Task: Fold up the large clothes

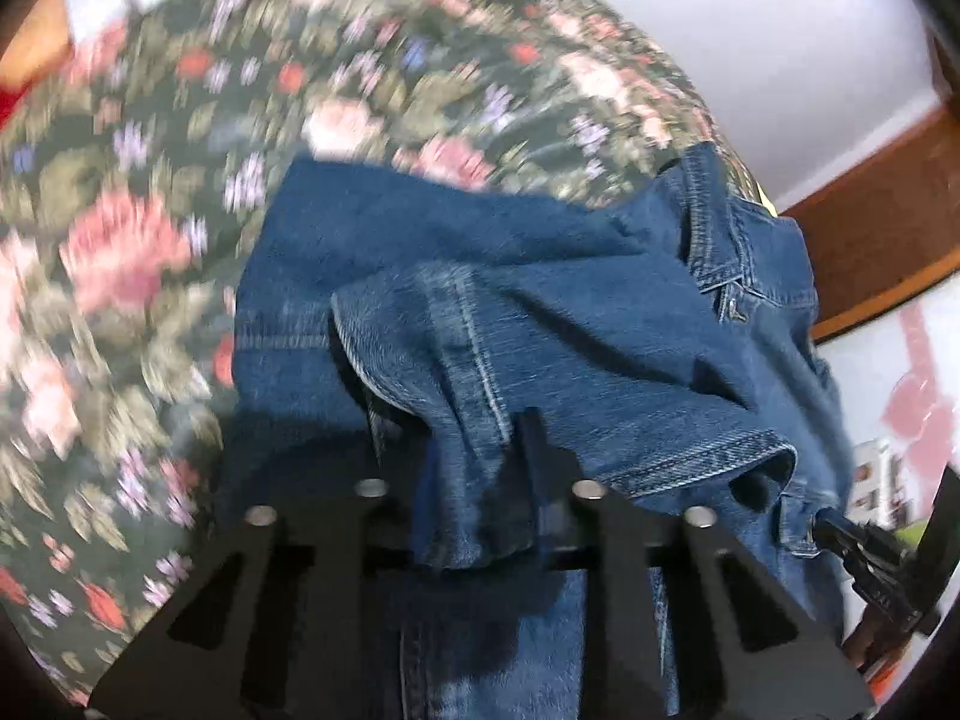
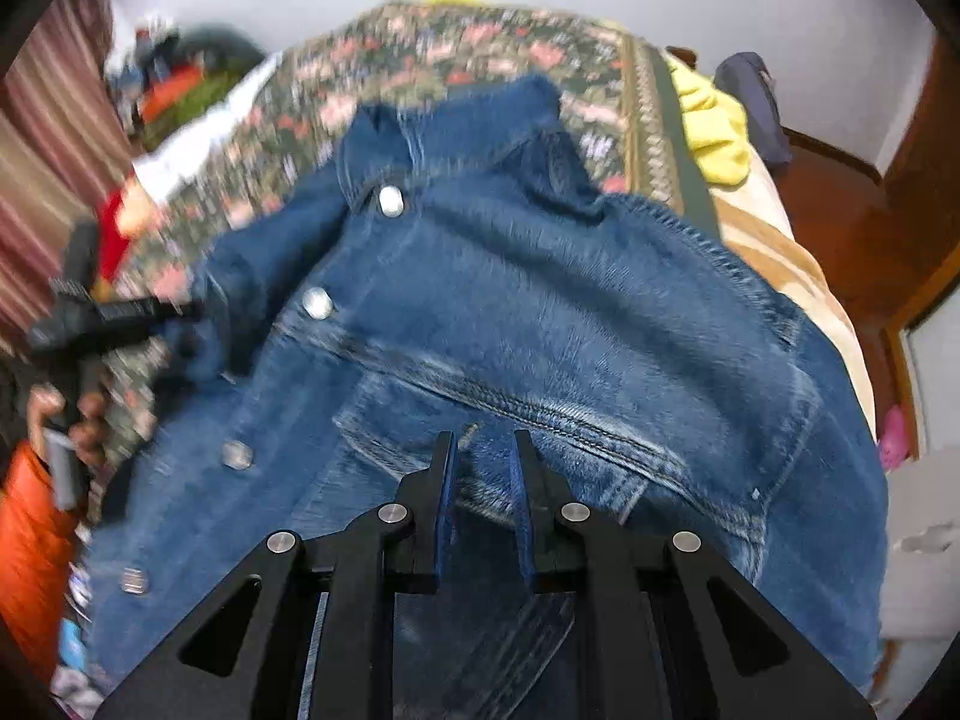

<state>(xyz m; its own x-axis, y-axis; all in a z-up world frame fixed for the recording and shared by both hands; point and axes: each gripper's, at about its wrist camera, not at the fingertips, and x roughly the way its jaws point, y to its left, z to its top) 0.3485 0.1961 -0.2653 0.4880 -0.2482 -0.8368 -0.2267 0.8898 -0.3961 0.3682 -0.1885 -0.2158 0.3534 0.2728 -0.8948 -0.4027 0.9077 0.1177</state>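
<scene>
denim jacket bunched on the floral bedspread, a claw at each side

the floral bedspread is the largest thing in both views: dark green with pink and lilac flowers, filling the left and top of the left wrist view and the upper middle of the right wrist view, much of it blurred. a brown wooden bed frame curves along the right edge, with a pale wall behind it.

the denim jacket lies on the bedspread and fills the centre and lower part of both views. in the right wrist view its collar points to the upper middle, and a row of metal buttons runs down the left of centre. a yellow cloth lies at the upper right of that view, beyond the bedspread's border.

the left claw sits at the bottom centre of its view, nearly closed, with a folded hem of denim bunched between its fingers and draped over them; it has hold of that fold. in the right wrist view it shows at the left edge, at the jacket's side, held by a hand.

the right claw is at the bottom centre of its view, closed as far as it goes, fingers down on the chest panel; whether denim is pinched between the pads i cannot tell.
</scene>
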